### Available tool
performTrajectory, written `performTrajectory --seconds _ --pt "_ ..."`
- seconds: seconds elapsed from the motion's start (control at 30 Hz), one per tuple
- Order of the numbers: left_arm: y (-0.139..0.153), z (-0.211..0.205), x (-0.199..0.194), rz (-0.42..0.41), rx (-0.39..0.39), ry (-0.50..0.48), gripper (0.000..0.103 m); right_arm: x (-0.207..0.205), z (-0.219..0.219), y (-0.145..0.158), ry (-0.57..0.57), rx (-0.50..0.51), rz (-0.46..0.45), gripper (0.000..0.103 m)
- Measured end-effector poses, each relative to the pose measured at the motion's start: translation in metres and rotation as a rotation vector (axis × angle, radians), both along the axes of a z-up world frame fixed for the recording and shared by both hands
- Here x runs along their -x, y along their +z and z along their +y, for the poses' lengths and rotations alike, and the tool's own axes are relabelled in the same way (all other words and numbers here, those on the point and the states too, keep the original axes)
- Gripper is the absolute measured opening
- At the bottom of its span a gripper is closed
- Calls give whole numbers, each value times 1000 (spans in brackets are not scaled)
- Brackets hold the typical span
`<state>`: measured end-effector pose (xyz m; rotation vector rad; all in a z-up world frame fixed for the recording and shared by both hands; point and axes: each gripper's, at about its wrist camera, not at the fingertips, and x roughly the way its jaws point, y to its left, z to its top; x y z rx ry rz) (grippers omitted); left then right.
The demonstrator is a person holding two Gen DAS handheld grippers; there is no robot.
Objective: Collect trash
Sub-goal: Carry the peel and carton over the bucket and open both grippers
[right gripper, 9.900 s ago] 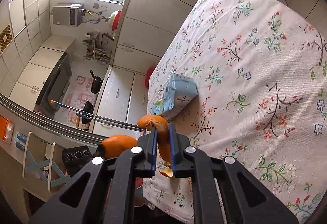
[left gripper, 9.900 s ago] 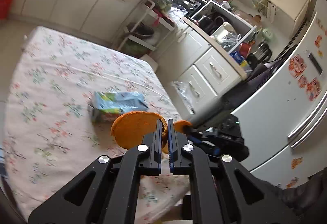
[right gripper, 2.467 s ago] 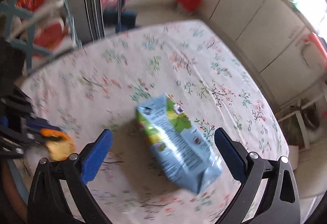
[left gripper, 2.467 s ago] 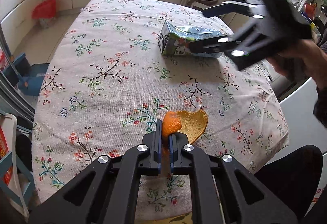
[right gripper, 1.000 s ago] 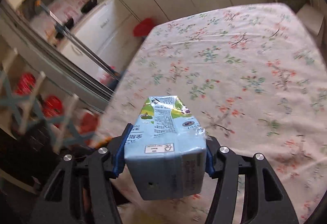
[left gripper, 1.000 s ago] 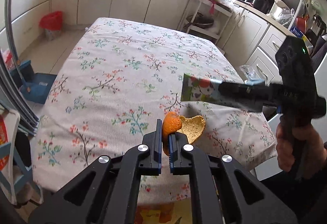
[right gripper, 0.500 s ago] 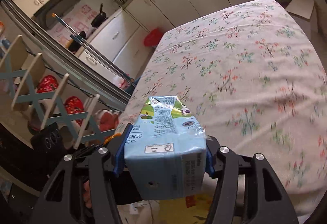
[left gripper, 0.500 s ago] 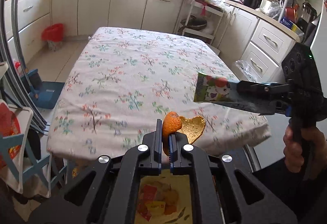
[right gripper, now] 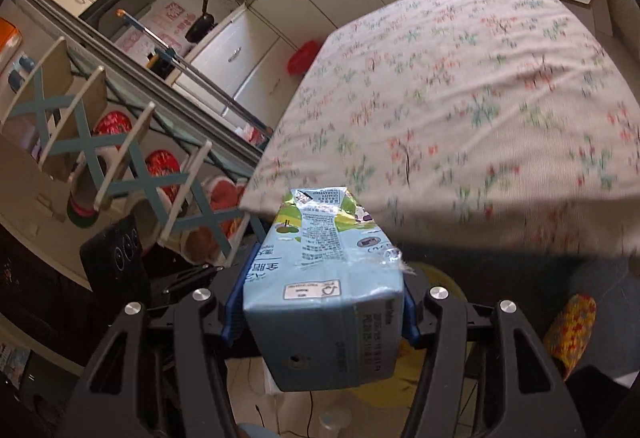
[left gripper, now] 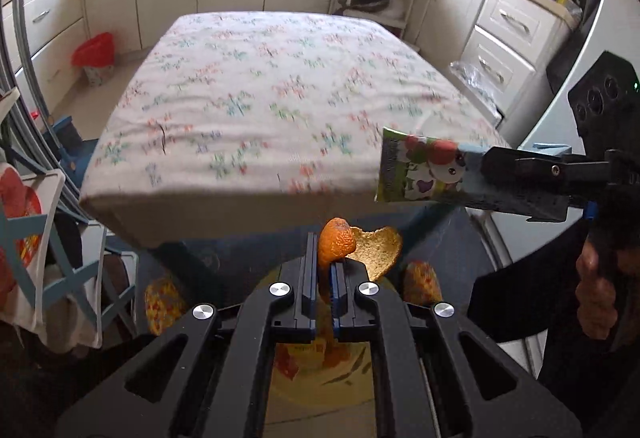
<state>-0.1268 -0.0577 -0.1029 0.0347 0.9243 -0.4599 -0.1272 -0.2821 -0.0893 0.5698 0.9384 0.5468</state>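
Both grippers, left gripper (left gripper: 324,270) and right gripper (right gripper: 320,302): black frames, silver screws, blue pads; bare hand (left gripper: 596,302), dark sleeve.

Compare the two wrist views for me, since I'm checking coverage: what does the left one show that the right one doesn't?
Only the left view shows the left hand-held gripper shut on orange peel, and the person's hand. Only the right view shows the carton's printed label close up, clamped in the right hand-held gripper. Both show the floral tablecloth and red bin.
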Motion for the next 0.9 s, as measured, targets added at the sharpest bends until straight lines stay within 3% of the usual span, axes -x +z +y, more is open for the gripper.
performTrajectory --seconds 0.37,0.47,0.57,0.7,0.9 --pt "-20 -11 21 75 -50 -44 5 20 9 -12 18 54 27 58" --pt "-30 -13 22 129 -63 -63 7 22 11 -15 22 65 36 58" --pt "-35 -15 27 148 -84 -68 17 22 15 -19 26 82 50 58" --pt "-29 -11 32 124 -81 -38 39 22 22 -27 35 106 76 58" --pt "-21 3 37 91 -80 23 56 18 35 -42 55 129 122 58"
